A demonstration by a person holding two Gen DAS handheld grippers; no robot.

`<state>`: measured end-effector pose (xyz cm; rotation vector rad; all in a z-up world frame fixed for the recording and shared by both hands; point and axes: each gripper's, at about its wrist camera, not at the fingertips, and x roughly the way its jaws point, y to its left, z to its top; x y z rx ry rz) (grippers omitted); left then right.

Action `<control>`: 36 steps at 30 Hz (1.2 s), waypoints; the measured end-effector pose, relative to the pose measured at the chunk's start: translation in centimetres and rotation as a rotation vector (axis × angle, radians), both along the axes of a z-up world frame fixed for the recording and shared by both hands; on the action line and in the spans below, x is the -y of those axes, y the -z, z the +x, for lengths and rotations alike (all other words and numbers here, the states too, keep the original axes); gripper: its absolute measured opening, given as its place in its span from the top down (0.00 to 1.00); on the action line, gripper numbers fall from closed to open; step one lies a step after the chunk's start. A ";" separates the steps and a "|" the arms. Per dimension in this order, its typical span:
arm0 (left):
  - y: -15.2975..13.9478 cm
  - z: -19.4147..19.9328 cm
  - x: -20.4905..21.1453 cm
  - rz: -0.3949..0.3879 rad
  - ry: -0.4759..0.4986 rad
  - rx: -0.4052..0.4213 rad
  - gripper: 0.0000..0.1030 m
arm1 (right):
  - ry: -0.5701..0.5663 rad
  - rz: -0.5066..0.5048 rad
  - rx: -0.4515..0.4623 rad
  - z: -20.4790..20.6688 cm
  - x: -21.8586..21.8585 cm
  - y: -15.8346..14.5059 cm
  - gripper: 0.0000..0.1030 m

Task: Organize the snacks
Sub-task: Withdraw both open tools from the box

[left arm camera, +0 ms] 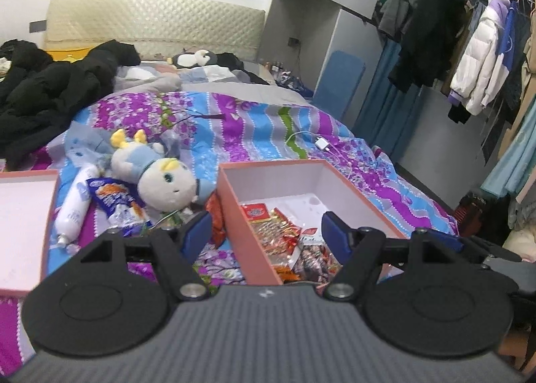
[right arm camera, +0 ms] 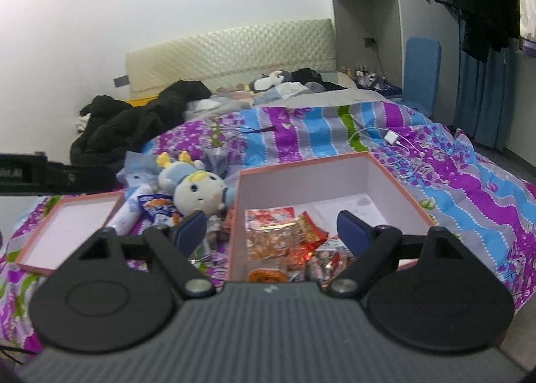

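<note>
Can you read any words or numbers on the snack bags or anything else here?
None can be read for sure.
Blue snack bag: print too blurred.
Red packets in the pink box: labels too small.
White tube: pale marks, unreadable.
Black strap: faint letters, blurred.

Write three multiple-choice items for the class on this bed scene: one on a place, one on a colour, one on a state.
1. Where do the gathered snack packets lie?
A. in the pink box
B. on the box lid
C. on the black coat

2. What colour is the box on the outside?
A. green
B. pink
C. black

3. How does the right claw stand?
A. shut on a packet
B. shut on the plush doll
C. open, holding nothing

Answers: 1 A, the packets lie inside the box's walls; 2 B, its outer walls are salmon pink; 3 C, the blue pads stand apart with nothing between them.
</note>
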<state>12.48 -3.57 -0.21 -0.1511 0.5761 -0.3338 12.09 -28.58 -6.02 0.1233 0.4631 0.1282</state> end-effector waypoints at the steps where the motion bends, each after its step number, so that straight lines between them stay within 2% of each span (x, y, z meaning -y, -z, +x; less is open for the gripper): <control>1: 0.1 -0.5 -0.3 0.002 -0.008 0.000 0.26 | -0.009 0.003 0.002 -0.4 -0.5 0.0 0.16; 10: 1.4 -4.4 -4.0 -0.007 -0.067 -0.003 0.26 | -0.079 0.018 0.006 -2.8 -3.9 1.1 0.16; 20: 3.8 -7.7 -5.5 0.040 -0.135 -0.011 0.26 | -0.158 0.011 -0.015 -4.7 -6.9 3.1 0.16; 23: 4.7 -8.2 -6.1 0.026 -0.153 -0.028 0.26 | -0.173 0.010 -0.022 -5.1 -7.4 3.7 0.16; 30: 7.1 -8.7 -7.2 0.064 -0.195 -0.060 0.26 | -0.197 -0.012 -0.034 -5.4 -8.9 5.4 0.16; 36: 8.6 -8.2 -8.4 0.053 -0.223 -0.090 0.26 | -0.206 -0.018 -0.046 -5.2 -9.6 6.2 0.16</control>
